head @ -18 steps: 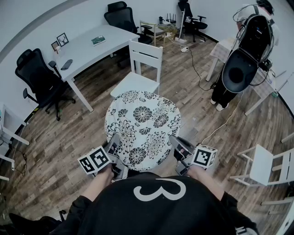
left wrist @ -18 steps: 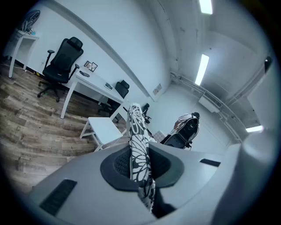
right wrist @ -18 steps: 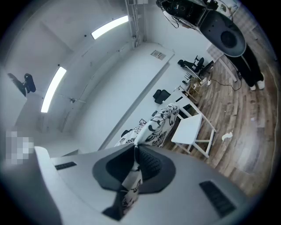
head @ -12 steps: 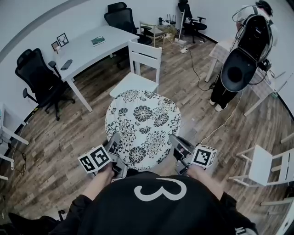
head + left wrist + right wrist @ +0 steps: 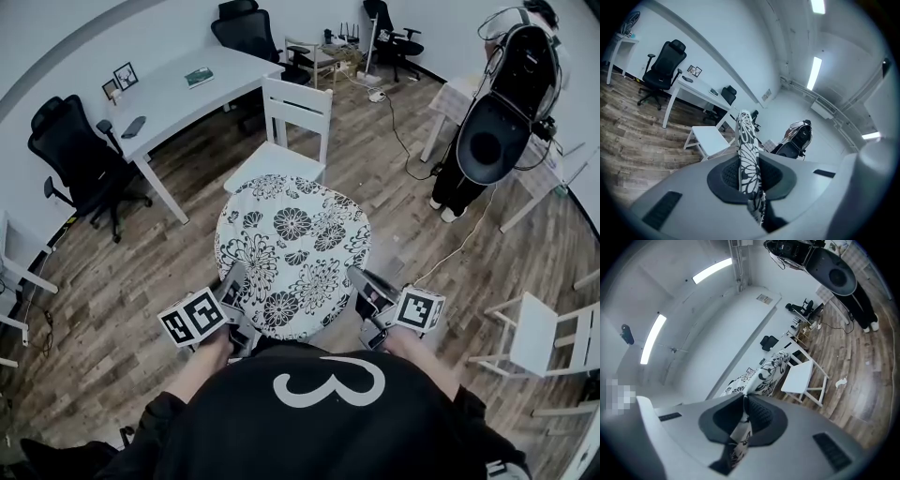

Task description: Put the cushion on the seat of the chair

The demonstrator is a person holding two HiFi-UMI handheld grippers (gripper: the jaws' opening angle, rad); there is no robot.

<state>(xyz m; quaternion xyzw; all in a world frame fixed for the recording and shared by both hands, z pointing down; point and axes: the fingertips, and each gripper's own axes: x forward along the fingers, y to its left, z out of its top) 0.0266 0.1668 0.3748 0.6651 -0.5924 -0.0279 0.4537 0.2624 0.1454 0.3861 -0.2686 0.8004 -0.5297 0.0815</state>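
- The left tongs (image 5: 232, 284) pinch the near-left edge of the floral cushion (image 5: 292, 246) — pads pressed on the fabric.
- The right tongs (image 5: 362, 287) pinch its near-right edge.
- The cushion is held flat above the floor, just before the white chair (image 5: 277, 169) — not yet on its seat.

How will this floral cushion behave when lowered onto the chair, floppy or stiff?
Probably stiff: the cushion spans flat between the left claw and right claw, held only at its edges. Likely light, since two thin pinches carry it. The pinched fabric rim could slip.
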